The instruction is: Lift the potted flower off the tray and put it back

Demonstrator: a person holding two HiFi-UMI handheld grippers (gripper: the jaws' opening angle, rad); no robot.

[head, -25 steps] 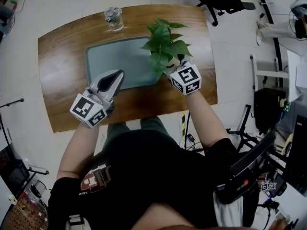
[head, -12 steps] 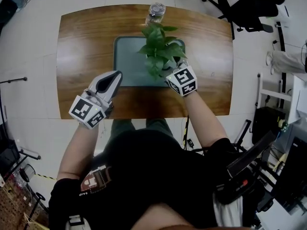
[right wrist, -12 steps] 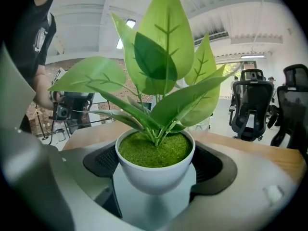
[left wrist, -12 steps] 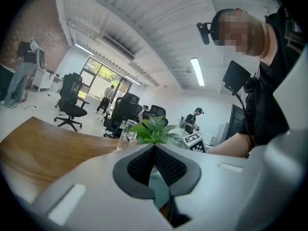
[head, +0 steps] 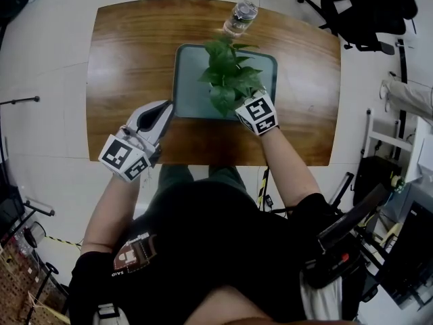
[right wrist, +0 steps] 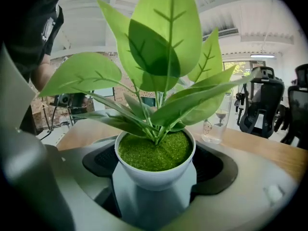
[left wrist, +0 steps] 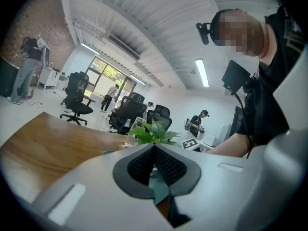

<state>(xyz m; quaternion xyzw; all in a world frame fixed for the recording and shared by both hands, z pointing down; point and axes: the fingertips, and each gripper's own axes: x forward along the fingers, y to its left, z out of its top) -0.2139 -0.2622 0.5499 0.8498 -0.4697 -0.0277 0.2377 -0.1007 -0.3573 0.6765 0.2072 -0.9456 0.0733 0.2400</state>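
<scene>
Right gripper (right wrist: 156, 170) clamped wide round white ceramic pot of green-leaved flower (right wrist: 155, 150), pads on both flanks. Looks like firm carry hold, plant upright. Pot over near-right part of grey-green rectangular tray (head: 186, 80); touching or not, unclear. Left gripper (left wrist: 154, 148) jaws together, empty, idle beside tray's near-left corner, over brown wooden table (head: 128, 66).

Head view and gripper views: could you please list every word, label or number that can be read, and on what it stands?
"SAID" (perhaps): small letters under the shirt print, too small to be sure.
Left cube, right cube: square markers only, no words.
Jar: a small drawn figure, no words.
Pot: blank.
</scene>
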